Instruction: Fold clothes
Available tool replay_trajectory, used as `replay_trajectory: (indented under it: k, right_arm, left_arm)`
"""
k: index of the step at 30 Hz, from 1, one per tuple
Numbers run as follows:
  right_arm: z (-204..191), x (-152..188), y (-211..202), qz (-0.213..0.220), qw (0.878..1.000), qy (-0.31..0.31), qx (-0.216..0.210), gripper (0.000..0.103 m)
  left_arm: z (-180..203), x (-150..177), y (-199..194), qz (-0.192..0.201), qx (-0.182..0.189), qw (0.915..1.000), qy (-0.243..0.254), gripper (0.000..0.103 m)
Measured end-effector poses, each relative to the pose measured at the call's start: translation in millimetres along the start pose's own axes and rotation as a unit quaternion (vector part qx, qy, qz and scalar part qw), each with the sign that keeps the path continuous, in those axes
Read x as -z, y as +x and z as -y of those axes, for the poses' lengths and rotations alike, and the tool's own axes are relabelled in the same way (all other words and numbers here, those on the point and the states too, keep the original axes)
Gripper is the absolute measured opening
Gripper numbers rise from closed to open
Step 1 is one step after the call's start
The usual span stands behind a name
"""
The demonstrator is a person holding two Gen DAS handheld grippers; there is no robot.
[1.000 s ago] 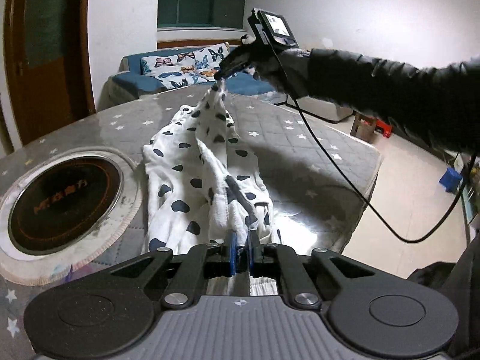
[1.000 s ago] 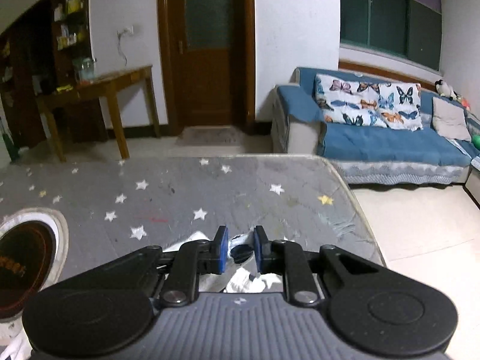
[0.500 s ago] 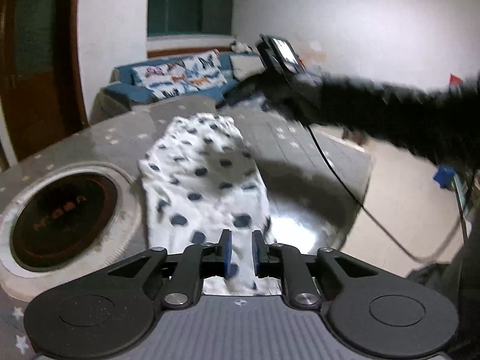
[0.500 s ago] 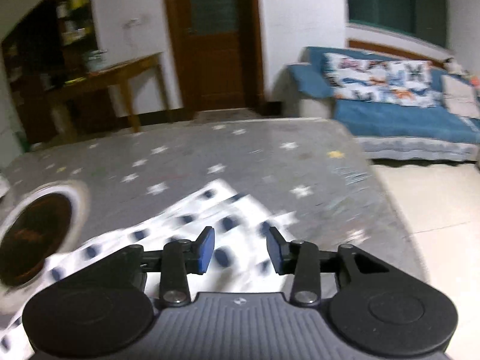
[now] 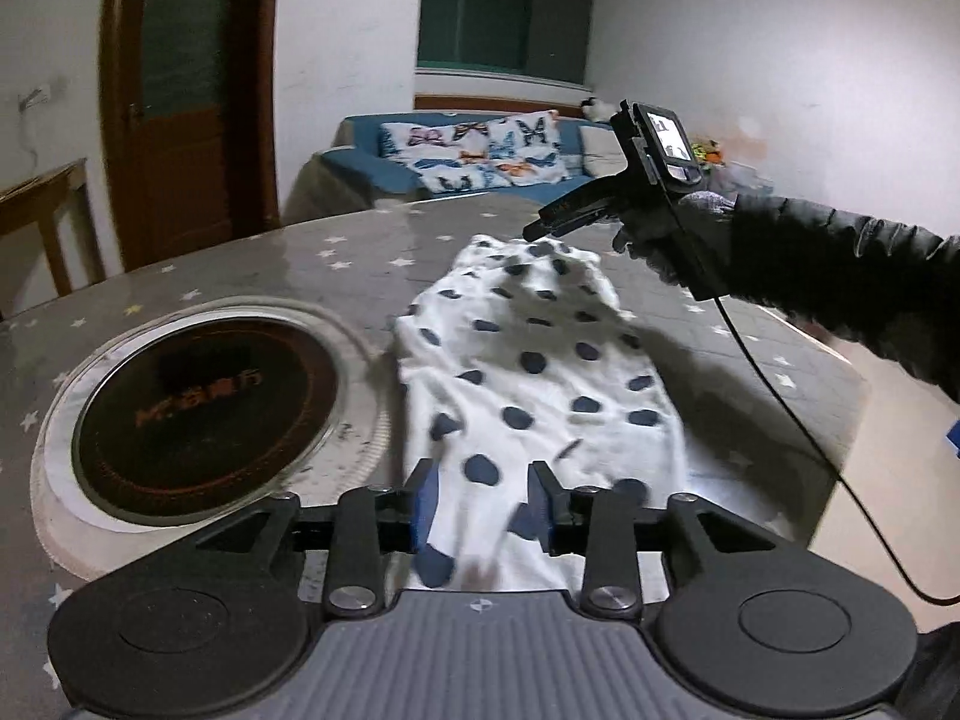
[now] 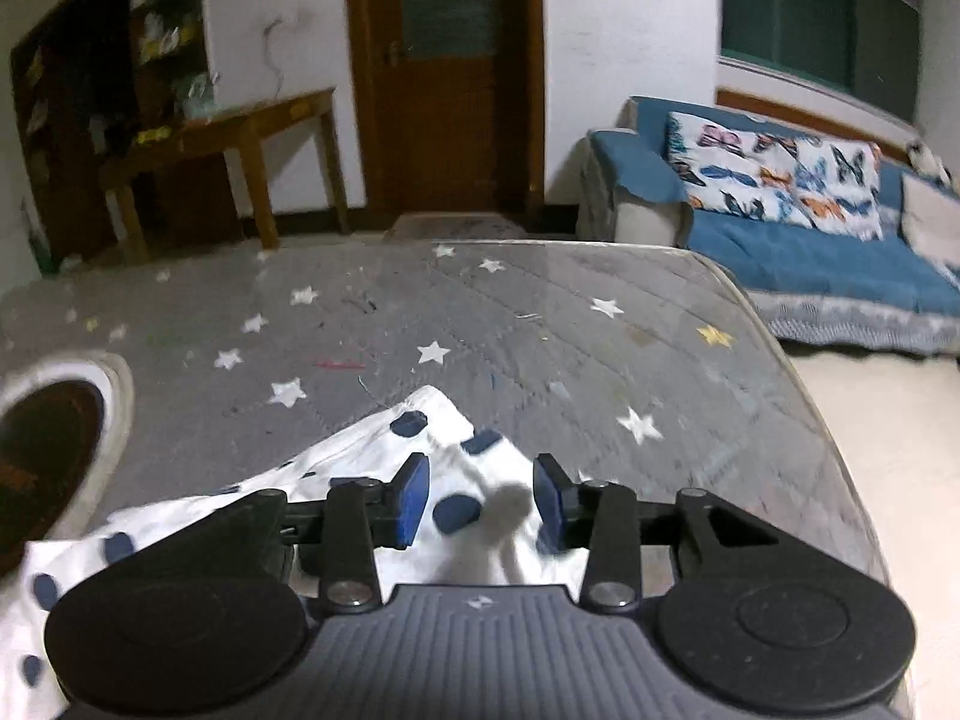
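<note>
A white garment with dark blue dots (image 5: 540,372) lies folded lengthwise on the grey star-patterned table (image 5: 360,264). My left gripper (image 5: 480,501) is open just above its near end, holding nothing. My right gripper (image 6: 482,495) is open above the garment's far end (image 6: 420,450). In the left wrist view the right gripper (image 5: 543,228) hovers over that far end, held by a black-sleeved arm with a trailing cable.
A round dark hotplate with a white rim (image 5: 204,402) is set in the table left of the garment. The table's right edge (image 5: 840,372) drops to the floor. A blue sofa with butterfly cushions (image 6: 810,222), a wooden door (image 6: 444,72) and a side table (image 6: 240,138) stand beyond.
Both grippers were shut on the garment and held it stretched and raised. They have laid it flat on the table and opened, letting it go.
</note>
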State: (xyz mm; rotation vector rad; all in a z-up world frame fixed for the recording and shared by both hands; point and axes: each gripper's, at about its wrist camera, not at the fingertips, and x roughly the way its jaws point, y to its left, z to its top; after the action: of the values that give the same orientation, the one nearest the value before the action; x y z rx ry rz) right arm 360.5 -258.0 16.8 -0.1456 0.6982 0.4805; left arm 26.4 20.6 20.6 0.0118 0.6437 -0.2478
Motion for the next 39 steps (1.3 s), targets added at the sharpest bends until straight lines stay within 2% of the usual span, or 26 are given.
replay_trajectory:
  k: [5,10,11,12,15,18,19,22,25,27,29,32,33,35,37,39]
  right_arm:
    - [-6.0,-6.7,26.9,-0.016,0.999,-0.042,0.005,0.04]
    - [-2.9,-4.5,40.9,-0.029,0.999,-0.032,-0.002,0.038]
    - [-2.6,-3.6,40.0,-0.025,0.999,-0.031,-0.002,0.036]
    - [-2.2,-2.7,39.1,-0.021,0.999,-0.029,-0.001,0.028]
    - [-2.9,-6.8,32.4,-0.01,0.999,-0.035,0.008,0.019]
    - [-9.9,-15.6,20.6,0.013,0.999,-0.044,0.01,0.017]
    - [-13.0,-20.0,15.3,0.024,0.998,-0.048,0.01,0.017]
    - [-22.0,-36.1,3.8,0.05,0.997,-0.057,0.002,0.017]
    - [-29.4,-47.8,9.4,0.063,0.996,-0.062,0.0,0.018]
    - [-32.1,-50.0,23.4,0.062,0.996,-0.061,-0.002,0.019]
    - [-34.5,-47.4,38.4,0.052,0.997,-0.056,0.001,0.028]
    - [-35.3,-41.1,47.4,0.038,0.998,-0.055,0.004,0.032]
    - [-34.7,-39.7,44.9,0.036,0.998,-0.053,0.001,0.038]
    - [-32.7,-35.9,35.0,0.035,0.998,-0.053,-0.006,0.043]
    - [-30.9,-28.0,20.9,0.034,0.998,-0.053,-0.019,0.056]
    - [-30.2,-16.8,7.8,0.031,0.998,-0.05,-0.036,0.062]
  left_arm:
    - [-7.2,3.0,7.8,-0.017,-0.003,0.9998,-0.006,0.036]
    - [-9.5,7.1,14.8,-0.03,-0.002,0.9995,-0.01,0.036]
    - [-9.4,7.6,15.7,-0.032,-0.002,0.9994,-0.01,0.036]
    - [-9.7,8.3,16.7,-0.033,-0.002,0.9994,-0.01,0.036]
    - [-10.2,9.7,18.8,-0.038,-0.004,0.9992,-0.01,0.035]
    - [-10.5,12.4,20.9,-0.043,-0.005,0.999,-0.011,0.032]
    - [-10.4,13.4,21.4,-0.045,-0.005,0.9989,-0.011,0.026]
    - [-10.5,16.1,22.1,-0.048,-0.007,0.9987,-0.014,0.019]
    - [-10.9,18.6,21.6,-0.049,-0.012,0.9985,-0.021,0.019]
    - [-11.3,19.8,21.1,-0.05,-0.018,0.9983,-0.026,0.019]
    - [-11.7,20.7,20.7,-0.05,-0.025,0.9979,-0.032,0.021]
    - [-12.0,20.3,16.2,-0.047,-0.028,0.9978,-0.038,0.023]
    - [-10.7,19.7,14.6,-0.045,-0.027,0.998,-0.036,0.024]
    - [-8.3,17.9,12.2,-0.039,-0.03,0.9983,-0.032,0.041]
    - [-5.6,16.3,10.8,-0.032,-0.034,0.9985,-0.029,0.045]
    - [-3.2,14.3,9.6,-0.024,-0.036,0.9986,-0.029,0.055]
